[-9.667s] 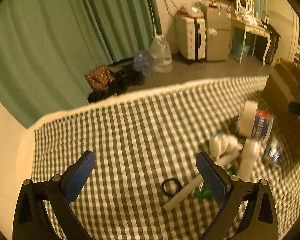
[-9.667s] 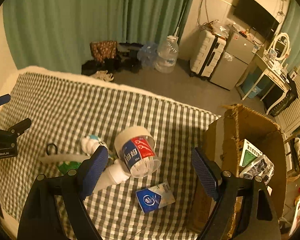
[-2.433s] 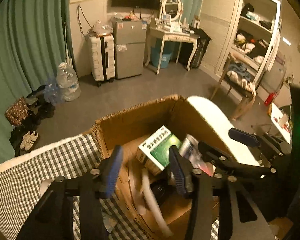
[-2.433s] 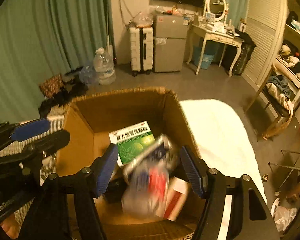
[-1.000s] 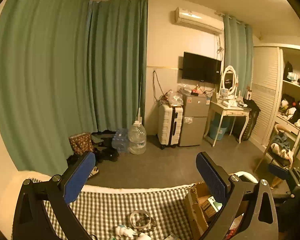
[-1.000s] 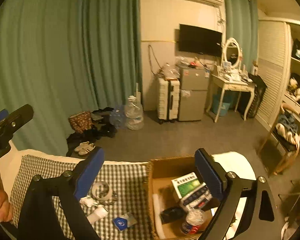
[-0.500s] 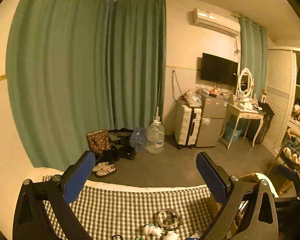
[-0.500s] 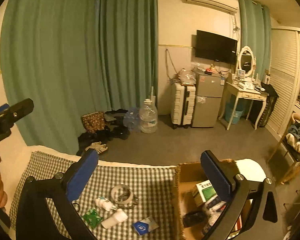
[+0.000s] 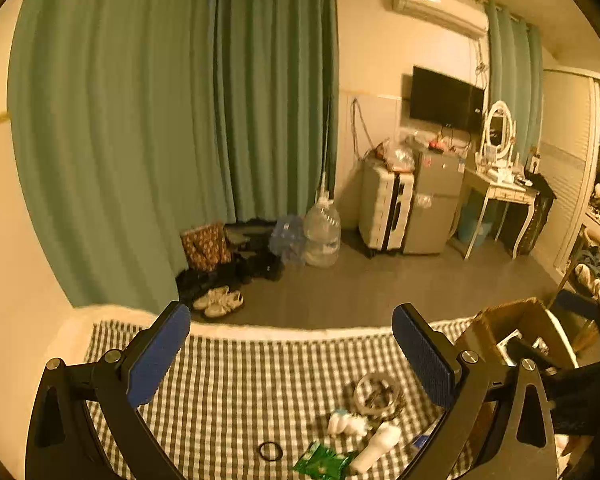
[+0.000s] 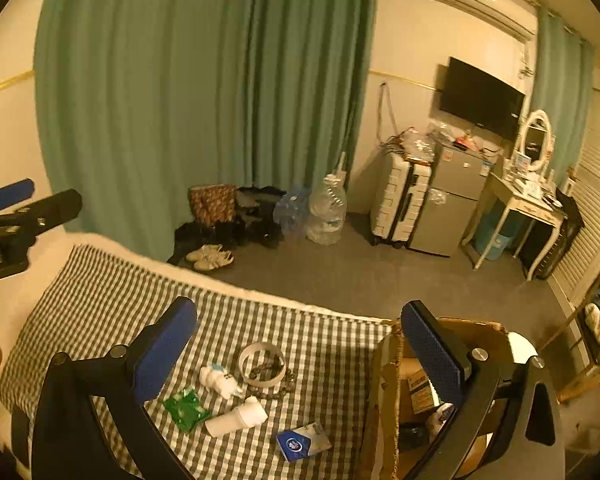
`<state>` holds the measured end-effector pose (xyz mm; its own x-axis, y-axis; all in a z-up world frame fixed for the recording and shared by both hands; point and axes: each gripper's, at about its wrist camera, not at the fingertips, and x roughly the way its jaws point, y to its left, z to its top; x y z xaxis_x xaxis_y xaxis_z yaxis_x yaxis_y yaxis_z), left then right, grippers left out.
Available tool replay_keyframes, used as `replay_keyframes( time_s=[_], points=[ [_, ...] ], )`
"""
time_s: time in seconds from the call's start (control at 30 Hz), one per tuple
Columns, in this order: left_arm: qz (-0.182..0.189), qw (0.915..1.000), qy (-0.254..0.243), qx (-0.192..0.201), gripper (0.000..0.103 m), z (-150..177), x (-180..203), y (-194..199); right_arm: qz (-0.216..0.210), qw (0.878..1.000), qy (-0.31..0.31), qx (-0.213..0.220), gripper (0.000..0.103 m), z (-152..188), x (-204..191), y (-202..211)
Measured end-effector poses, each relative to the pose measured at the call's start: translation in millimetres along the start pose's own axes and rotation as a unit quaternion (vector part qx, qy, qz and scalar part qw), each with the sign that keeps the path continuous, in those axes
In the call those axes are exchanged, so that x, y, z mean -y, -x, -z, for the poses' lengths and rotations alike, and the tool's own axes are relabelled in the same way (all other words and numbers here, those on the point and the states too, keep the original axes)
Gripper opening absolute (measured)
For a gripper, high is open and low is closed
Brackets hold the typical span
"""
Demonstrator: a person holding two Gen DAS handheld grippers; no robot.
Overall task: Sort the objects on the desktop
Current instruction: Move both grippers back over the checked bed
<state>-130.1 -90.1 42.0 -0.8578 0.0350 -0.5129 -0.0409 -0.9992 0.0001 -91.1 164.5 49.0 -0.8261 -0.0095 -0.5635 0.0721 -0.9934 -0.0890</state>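
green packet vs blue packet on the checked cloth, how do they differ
The green packet is crumpled and lies toward the left; the blue packet is flatter, bears a round white logo, and lies nearer the cardboard box. Both are small soft packs lying flat on the cloth, not yet sorted.

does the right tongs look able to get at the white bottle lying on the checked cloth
Probably yes. The right tongs are open and empty, and the white bottle lies uncovered on the checked cloth, though neighbours lie close.
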Motion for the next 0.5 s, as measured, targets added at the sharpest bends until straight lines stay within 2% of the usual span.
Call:
replay_keyframes(
  time_s=[0.1,0.27,0.5],
  points=[
    [-0.001,0.9998,-0.006,-0.017,0.103,13.8,-5.3,-13.5,-0.008,1.000,-0.002,-0.012,0.103,10.1,1.1,-8.8],
    [-0.003,0.9990,-0.015,-0.041,0.103,33.7,-10.4,-34.7,-0.026,0.997,-0.016,-0.065,0.103,28.8,0.1,-39.2],
    [0.004,0.9965,-0.018,-0.082,0.103,66.9,-16.3,-68.6,-0.032,0.997,0.025,-0.073,0.103,53.8,-22.5,-63.0]
  ],
)
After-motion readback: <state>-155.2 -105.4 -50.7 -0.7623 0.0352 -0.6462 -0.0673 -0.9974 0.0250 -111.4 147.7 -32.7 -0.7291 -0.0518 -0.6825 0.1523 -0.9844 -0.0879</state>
